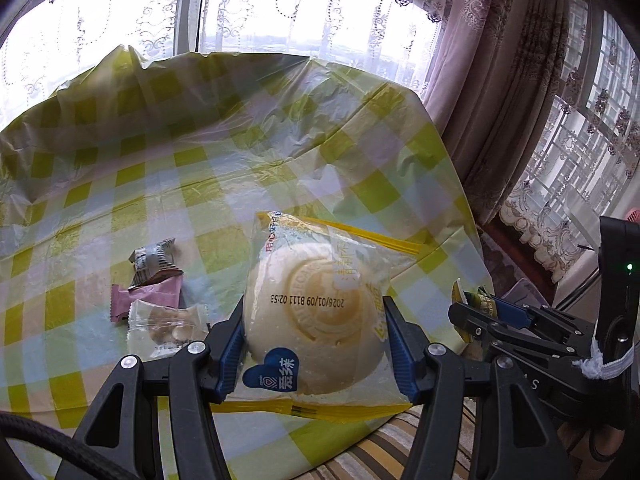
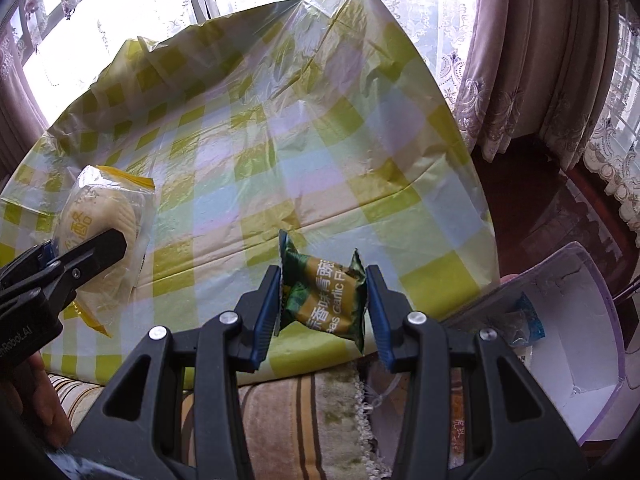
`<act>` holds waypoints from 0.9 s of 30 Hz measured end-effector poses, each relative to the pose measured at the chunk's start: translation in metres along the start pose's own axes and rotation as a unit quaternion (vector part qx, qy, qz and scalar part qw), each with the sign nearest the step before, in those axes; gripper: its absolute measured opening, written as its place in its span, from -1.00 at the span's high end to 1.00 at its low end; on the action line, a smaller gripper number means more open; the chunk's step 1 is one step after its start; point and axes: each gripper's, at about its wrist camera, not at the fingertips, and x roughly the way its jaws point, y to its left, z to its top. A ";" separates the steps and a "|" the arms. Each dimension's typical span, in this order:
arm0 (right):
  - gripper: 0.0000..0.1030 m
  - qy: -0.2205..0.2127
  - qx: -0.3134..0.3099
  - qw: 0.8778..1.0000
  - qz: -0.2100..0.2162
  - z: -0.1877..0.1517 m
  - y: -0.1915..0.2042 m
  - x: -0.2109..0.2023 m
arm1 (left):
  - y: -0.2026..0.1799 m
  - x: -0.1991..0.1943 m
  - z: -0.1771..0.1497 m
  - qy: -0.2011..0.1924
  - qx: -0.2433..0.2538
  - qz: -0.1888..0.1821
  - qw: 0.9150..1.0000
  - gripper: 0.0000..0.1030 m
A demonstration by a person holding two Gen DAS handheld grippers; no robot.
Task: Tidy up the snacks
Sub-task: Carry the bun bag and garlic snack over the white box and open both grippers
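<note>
Two fisheye views, each from just behind its own claw, looking forward and down over the near edge of the tabletop (image 1: 168, 184) toward the windowed far edge. The left wrist view sits very close behind the left claw (image 1: 314, 344), which fills the lower frame; the right claw (image 1: 466, 312) shows at its right. The right wrist view sits equally close behind the right claw (image 2: 322, 304), with the left claw (image 2: 108, 244) at its left. Both share the checked tabletop (image 2: 304, 152) and curtains.
</note>
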 end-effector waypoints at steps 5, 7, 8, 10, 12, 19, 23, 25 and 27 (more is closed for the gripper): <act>0.11 -0.003 0.021 1.000 -0.021 -0.006 -0.038 -0.011 | -0.031 0.008 0.002 0.013 0.031 -0.019 0.999 -0.19; 0.11 -0.004 0.030 0.999 -0.031 -0.010 -0.055 -0.016 | -0.044 0.013 0.002 0.020 0.044 -0.028 0.998 -0.19; 0.11 -0.004 0.036 0.999 -0.037 -0.012 -0.064 -0.018 | -0.051 0.015 0.002 0.024 0.051 -0.033 0.998 -0.19; 0.11 -0.004 0.047 0.998 -0.048 -0.015 -0.082 -0.023 | -0.064 0.020 0.002 0.031 0.063 -0.042 0.997 -0.19; 0.11 -0.005 0.058 0.996 -0.061 -0.017 -0.099 -0.027 | -0.077 0.024 0.002 0.037 0.075 -0.050 0.995 -0.19; 0.11 -0.012 0.091 0.991 -0.099 -0.023 -0.150 -0.043 | -0.127 0.036 -0.002 0.060 0.115 -0.086 0.988 -0.19; 0.11 -0.018 0.108 0.987 -0.119 -0.026 -0.174 -0.052 | -0.161 0.043 -0.008 0.074 0.141 -0.113 0.981 -0.19; 0.11 -0.021 0.117 0.984 -0.130 -0.028 -0.187 -0.056 | -0.176 0.048 -0.011 0.083 0.150 -0.126 0.977 -0.19; 0.11 -0.023 0.126 0.982 -0.139 -0.029 -0.198 -0.061 | -0.190 0.052 -0.014 0.090 0.160 -0.135 0.974 -0.19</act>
